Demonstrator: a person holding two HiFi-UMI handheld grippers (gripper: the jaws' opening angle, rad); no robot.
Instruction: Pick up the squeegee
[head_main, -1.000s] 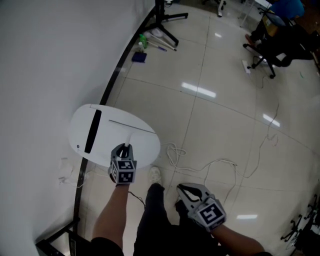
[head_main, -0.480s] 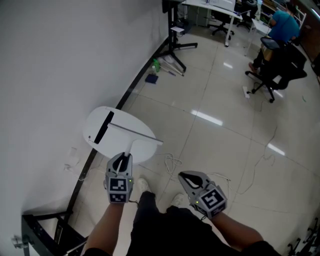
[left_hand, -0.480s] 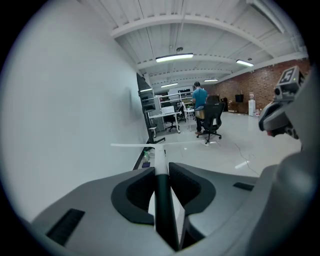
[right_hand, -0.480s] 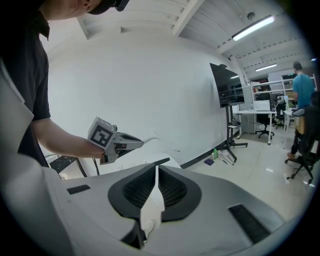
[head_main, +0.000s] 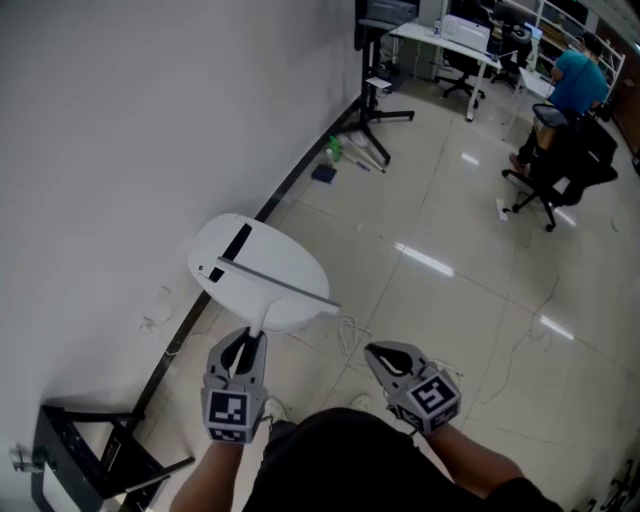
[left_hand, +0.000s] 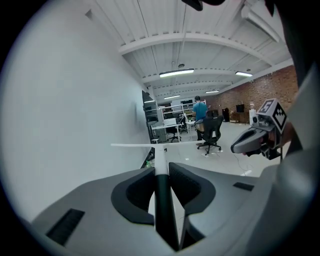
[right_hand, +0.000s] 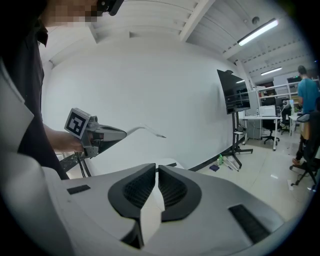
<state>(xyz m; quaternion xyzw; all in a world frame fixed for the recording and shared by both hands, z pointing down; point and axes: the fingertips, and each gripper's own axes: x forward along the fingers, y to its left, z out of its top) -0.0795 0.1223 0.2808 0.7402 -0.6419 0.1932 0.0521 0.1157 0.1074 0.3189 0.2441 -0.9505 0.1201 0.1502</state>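
Observation:
The squeegee (head_main: 268, 284) is white, with a long thin blade and a dark-gripped handle. My left gripper (head_main: 247, 340) is shut on that handle, and the blade hangs level over the white round table (head_main: 285, 248). In the left gripper view the handle (left_hand: 161, 200) runs between the jaws to the blade (left_hand: 145, 145). My right gripper (head_main: 385, 356) hovers to the right, shut, with nothing in it. The right gripper view shows its jaws (right_hand: 157, 170) closed together, with the left gripper (right_hand: 97, 134) and the squeegee blade (right_hand: 147, 130) beyond.
A black strip (head_main: 236, 242) lies on the table by the white wall. A black frame (head_main: 90, 450) stands at the lower left. Cables (head_main: 347, 328) trail on the tiled floor. Farther off are a tripod stand (head_main: 375, 115), a green bottle (head_main: 335, 150), an office chair (head_main: 560, 160) and a seated person (head_main: 580, 75).
The left gripper has drawn back from the table toward the body with the squeegee in it, so the blade now hangs over the table's near edge. The right gripper stays shut and low.

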